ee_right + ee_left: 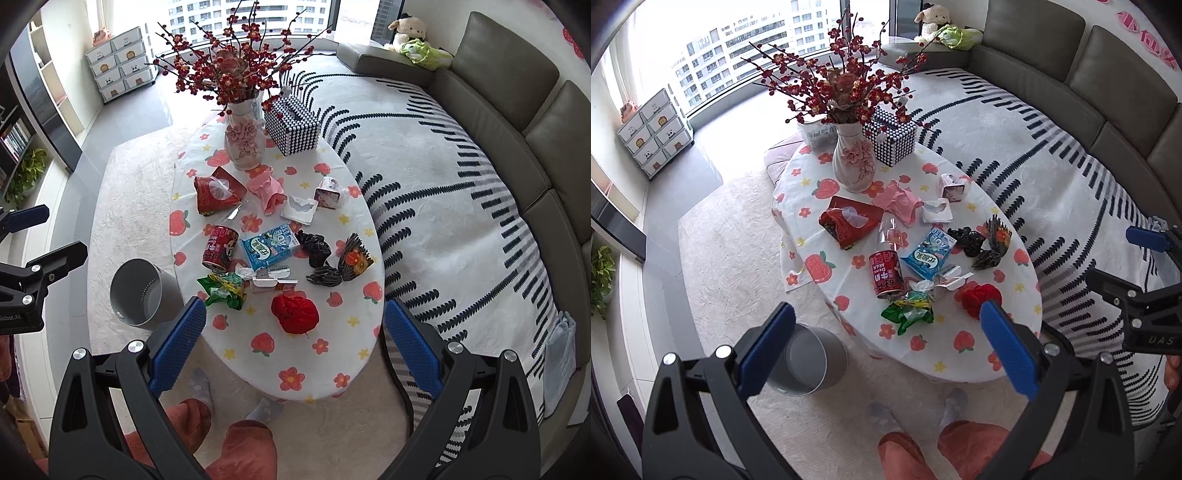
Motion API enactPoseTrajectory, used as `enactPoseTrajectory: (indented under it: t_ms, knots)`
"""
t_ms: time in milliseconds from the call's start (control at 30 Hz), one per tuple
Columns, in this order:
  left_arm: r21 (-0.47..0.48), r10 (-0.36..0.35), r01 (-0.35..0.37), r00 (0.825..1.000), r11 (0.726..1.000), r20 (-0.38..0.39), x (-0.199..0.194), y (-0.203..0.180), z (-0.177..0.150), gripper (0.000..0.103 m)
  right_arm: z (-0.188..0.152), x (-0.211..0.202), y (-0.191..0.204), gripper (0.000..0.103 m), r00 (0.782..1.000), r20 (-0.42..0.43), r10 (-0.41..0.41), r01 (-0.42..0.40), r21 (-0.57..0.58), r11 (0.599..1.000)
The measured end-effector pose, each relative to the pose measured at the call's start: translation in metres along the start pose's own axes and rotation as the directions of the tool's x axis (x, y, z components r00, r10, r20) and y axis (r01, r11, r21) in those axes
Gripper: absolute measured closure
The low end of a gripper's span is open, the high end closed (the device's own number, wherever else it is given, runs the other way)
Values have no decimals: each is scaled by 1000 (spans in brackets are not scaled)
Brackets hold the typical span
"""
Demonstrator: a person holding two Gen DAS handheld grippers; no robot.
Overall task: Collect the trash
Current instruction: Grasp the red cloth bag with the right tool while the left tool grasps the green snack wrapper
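Trash lies scattered on the oval table (960,363) (258,373) with its flower-print cloth: a red milk can (884,273) (219,246), a green wrapper (908,312) (221,290), a crumpled red ball (980,297) (294,313), a blue packet (929,256) (270,246), black wrappers (971,240) (314,247) and a red pouch (849,219) (218,192). A grey bin (807,362) (138,291) stands on the floor left of the table. My left gripper (886,347) and right gripper (295,339) hover above the table's near end, both open and holding nothing.
A vase of red blossoms (851,158) (243,144) and a beaded tissue box (892,138) (291,125) stand at the table's far end. A grey sofa (517,122) curves along the right. The person's knees (960,443) and socked feet (199,384) are below.
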State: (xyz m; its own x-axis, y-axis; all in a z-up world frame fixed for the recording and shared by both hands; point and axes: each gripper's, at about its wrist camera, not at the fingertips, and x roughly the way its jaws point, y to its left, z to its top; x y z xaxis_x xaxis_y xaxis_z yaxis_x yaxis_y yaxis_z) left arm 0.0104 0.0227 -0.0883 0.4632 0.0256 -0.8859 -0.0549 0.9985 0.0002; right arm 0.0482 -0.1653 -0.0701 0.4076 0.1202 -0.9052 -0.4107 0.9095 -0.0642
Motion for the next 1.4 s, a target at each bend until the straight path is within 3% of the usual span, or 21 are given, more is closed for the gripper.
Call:
enactPoseTrajectory:
  t_ms: [133,267,467,533,600,667,933,1000,1100,1233,1400]
  knots:
    - [44,5,-4,1000,999,-26,61,-7,-15,4,-14,64,-2,10,998,-56,11,-10,18,1000]
    - [58,-34,36,998,998,-43,125,-14,-34,4,-31,134,-1,11,995,-99,4,-4,7,1000]
    - [161,-35,44,998,986,-58,214,-29,-62,6,-56,226,-1,19,989,-147,9,-13,-25,1000]
    - [197,-30,41,998,979,-61,239,-33,-70,9,-63,248,-1,19,988,-154,15,-21,-39,999]
    - [225,-43,59,996,973,-78,260,-35,-74,26,-68,263,-2,19,988,-152,23,-31,-53,998]
    - [241,-53,74,994,968,-92,279,-38,-79,29,-72,278,-4,19,987,-158,21,-32,-70,997]
    - [286,-58,71,997,956,-54,300,-47,-84,33,-79,314,-10,21,982,-186,28,-40,-60,997]
    - [282,-62,74,997,956,-51,300,-47,-83,40,-81,320,-8,36,979,-202,35,-47,-58,997]
    - [298,-47,59,998,953,-47,298,-48,-84,53,-83,323,-3,41,978,-206,22,-38,-77,996]
    - [325,-34,43,999,945,-34,294,-48,-87,67,-84,319,3,60,981,-195,-9,-11,-100,995]
    - [326,-50,56,998,944,-28,287,-43,-86,81,-86,312,0,70,982,-189,-1,-11,-63,998]
